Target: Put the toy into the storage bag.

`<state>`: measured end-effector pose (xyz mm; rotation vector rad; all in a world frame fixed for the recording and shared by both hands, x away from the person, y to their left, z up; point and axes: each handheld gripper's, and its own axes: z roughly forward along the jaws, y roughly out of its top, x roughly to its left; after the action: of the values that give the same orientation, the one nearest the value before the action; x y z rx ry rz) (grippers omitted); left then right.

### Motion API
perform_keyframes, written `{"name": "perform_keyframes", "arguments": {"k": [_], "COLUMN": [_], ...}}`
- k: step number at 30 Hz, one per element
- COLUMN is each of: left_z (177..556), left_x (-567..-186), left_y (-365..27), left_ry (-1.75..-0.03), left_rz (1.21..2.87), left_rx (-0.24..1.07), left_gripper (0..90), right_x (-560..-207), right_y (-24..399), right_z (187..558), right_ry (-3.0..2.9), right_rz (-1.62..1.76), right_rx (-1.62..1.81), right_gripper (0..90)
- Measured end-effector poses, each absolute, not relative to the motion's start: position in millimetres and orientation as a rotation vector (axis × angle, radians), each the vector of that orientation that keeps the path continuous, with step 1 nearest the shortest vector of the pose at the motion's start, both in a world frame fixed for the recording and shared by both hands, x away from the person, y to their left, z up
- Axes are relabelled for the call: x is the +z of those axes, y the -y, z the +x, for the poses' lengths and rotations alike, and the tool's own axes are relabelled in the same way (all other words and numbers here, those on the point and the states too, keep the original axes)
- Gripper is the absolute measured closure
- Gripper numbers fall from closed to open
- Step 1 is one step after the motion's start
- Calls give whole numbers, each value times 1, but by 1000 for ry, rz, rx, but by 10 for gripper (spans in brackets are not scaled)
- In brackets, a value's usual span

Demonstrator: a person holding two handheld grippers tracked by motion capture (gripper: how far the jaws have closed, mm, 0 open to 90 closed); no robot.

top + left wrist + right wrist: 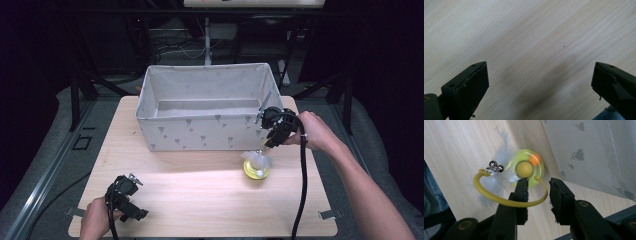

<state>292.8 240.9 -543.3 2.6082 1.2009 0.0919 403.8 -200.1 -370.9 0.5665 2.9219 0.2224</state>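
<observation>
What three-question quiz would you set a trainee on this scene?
1. True or false: the left gripper is shut on a thing.
2. Where is the round yellow-green plastic toy with white feathers?
A. inside the grey printed fabric box
B. on the pale wooden table, in front of the box's right end
C. at the table's left edge
3. What thin thing crosses the right gripper at its jaws?

Key: 1 false, its jaws stand wide over bare wood. 2 B. 3 the toy's curved yellow wire.
</observation>
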Motion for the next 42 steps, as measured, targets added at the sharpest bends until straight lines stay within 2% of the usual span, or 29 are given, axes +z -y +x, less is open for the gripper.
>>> {"name": "perform_keyframes", "arguments": {"k": [13,42], "left_z": [293,292], "left_x": [-545,-549], "left_y": [-239,-237], "left_ry": [-1202,-1196], "left_rz": [2628,2662], "left_rx": [80,48], "left_gripper": [18,38], "right_x": [-379,-359], "right_y": [201,191], "right_z": [404,399], "right_ry": [-2912,-3007], "right_rz": [550,455], "right_rx": [200,146], "right_gripper": [876,880]}}
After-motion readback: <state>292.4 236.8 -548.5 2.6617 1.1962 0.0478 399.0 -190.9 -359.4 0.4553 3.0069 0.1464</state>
